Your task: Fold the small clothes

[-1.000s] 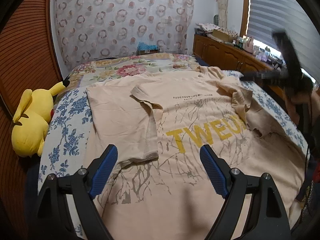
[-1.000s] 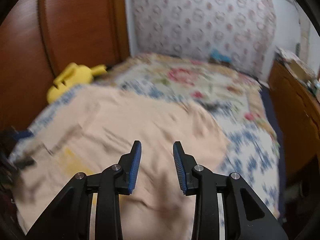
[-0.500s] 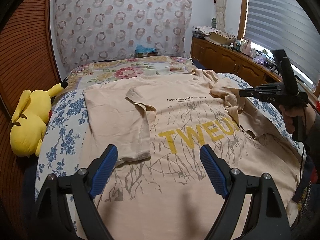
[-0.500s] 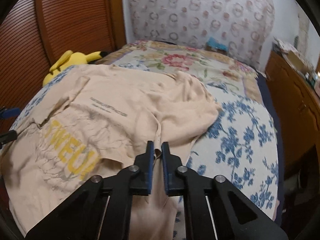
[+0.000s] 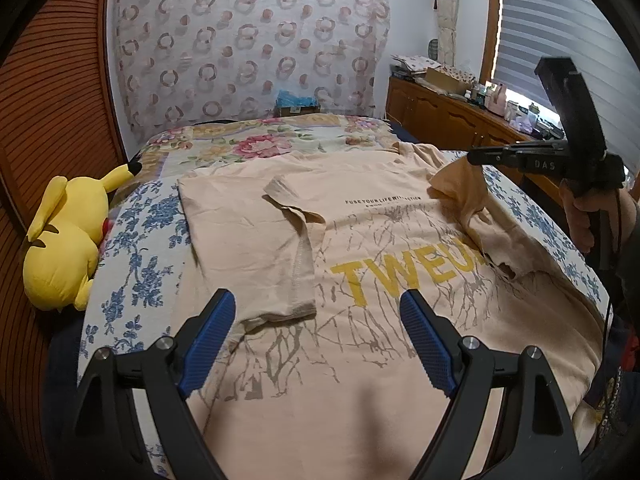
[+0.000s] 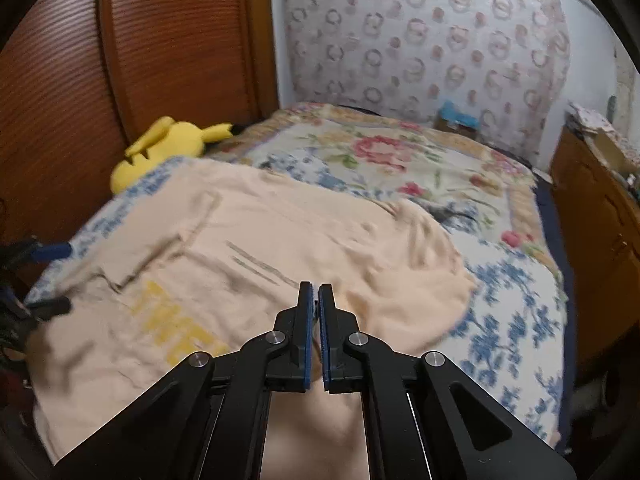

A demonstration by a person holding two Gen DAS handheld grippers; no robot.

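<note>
right tool [image 6: 315, 300]: fingers now together, clamped on the right sleeve [image 5: 460, 184] of the t-shirt [image 5: 360, 280]. a second ago they stood apart above the cloth; half a second ago they had nearly met on it. in the left view the sleeve has risen off the bed [image 5: 136, 240] into a small peak that hangs from the tool tip, where before it lay crumpled flat. judgement: the grasp has taken and the fold of the right side inward is starting.

left tool [image 5: 316, 332]: fingers wide apart, nothing between them, hovering over the lower left part of the shirt. unchanged across the three frames apart from a slight shift of view. the left sleeve [image 5: 296, 256], just ahead of it, already lies folded onto the chest beside the yellow lettering.

the shirt lies spread face up ahead of both tools, covering most of the near bed. yellow plush toy [image 5: 64, 236] far to the left of the left tool, off the shirt.

containers: a small box [image 5: 298, 109] far ahead at the head of the bed, blue stuff on top; contents not discernible.
</note>
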